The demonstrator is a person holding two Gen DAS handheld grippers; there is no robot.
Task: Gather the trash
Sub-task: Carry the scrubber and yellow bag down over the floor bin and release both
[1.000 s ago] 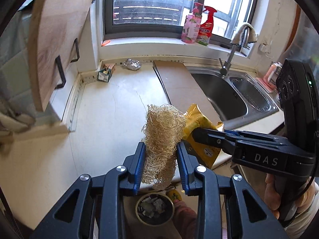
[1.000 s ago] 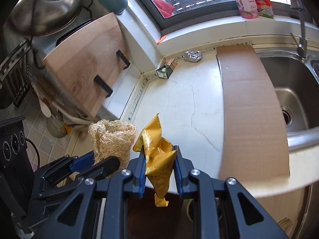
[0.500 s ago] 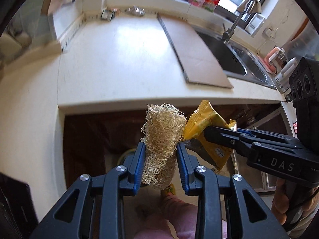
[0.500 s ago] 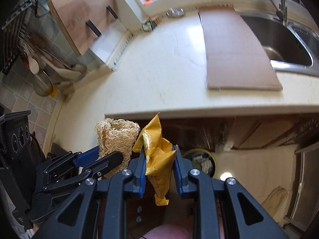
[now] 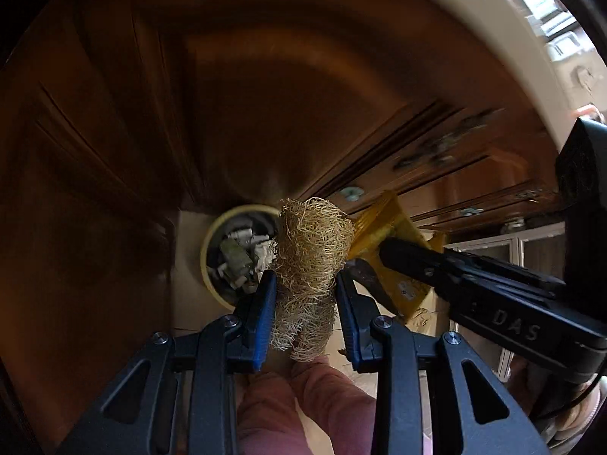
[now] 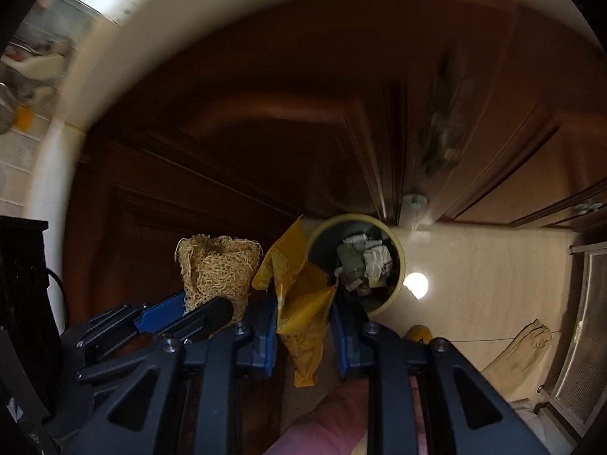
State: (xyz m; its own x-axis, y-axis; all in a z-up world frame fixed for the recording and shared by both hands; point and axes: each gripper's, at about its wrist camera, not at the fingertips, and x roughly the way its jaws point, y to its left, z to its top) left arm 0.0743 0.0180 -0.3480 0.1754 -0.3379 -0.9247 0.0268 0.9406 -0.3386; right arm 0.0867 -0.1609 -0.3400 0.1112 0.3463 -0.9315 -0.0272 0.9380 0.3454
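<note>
Two pieces of trash are in hand, neither dropped yet. Left hand-held gripper [image 5: 305, 295] is clamped on a loofah [image 5: 311, 250]; right hand-held gripper [image 6: 303, 311] pinches a yellow wrapper [image 6: 299, 295]. Ahead and below both sits the bin [image 6: 396, 250], already holding scraps. Releasing over it remains.

Trash bin [image 5: 216, 250] rim partly hidden behind loofah sponge [image 5: 309, 261]. Bin contents too small to identify. Yellow wrapper [image 5: 394, 250] half covered by right gripper [image 5: 402, 254]. Cabinet doors [image 6: 303, 132] motion-blurred; countertop edge [image 6: 159, 30] blurred.
</note>
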